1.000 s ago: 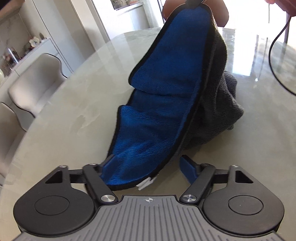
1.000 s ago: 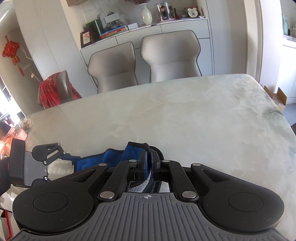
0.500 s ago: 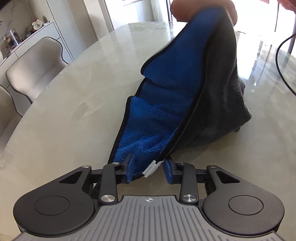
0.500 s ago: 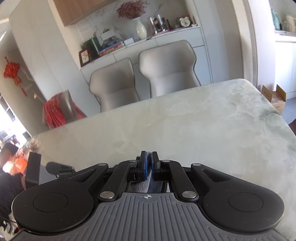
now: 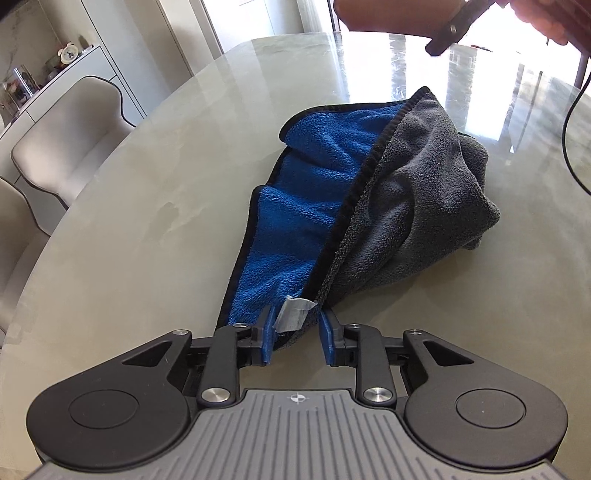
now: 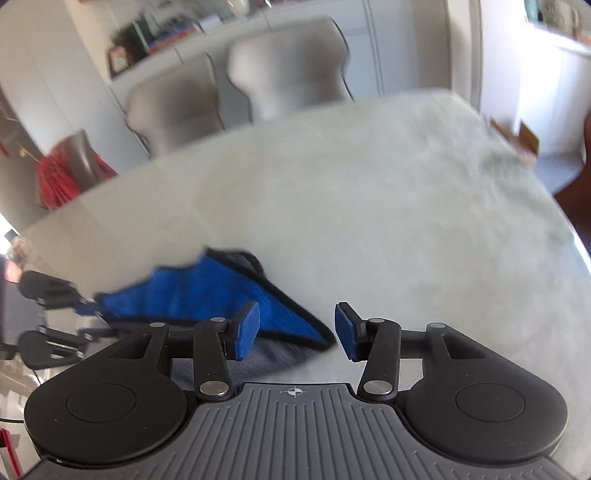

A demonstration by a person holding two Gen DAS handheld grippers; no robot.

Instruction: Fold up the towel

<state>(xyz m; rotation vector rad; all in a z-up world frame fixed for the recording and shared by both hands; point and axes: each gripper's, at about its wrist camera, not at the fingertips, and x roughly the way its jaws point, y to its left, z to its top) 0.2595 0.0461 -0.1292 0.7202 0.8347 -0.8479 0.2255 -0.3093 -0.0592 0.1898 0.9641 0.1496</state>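
A towel (image 5: 314, 192), blue on one side and grey on the other (image 5: 424, 192), lies crumpled on the marble table (image 5: 147, 221). My left gripper (image 5: 296, 316) is shut on its near corner, where a white tag sits between the pads. In the blurred right wrist view my right gripper (image 6: 296, 309) has its jaws opening. The towel's far blue corner (image 6: 207, 291) lies just below and left of them, with no pad pressing on it. The left gripper (image 6: 48, 295) shows at that view's left edge. A person's arm (image 5: 388, 14) crosses the top of the left wrist view.
Pale chairs stand along the table's edge (image 5: 70, 140) (image 6: 288, 66). A black cable (image 5: 569, 129) hangs at the right. A chair with a red cloth (image 6: 62, 177) stands at the far left, a cardboard box (image 6: 517, 136) on the floor beyond the table.
My left gripper closed on the near corner. My right gripper let go of the corner it held up and opened; the towel dropped onto the table.
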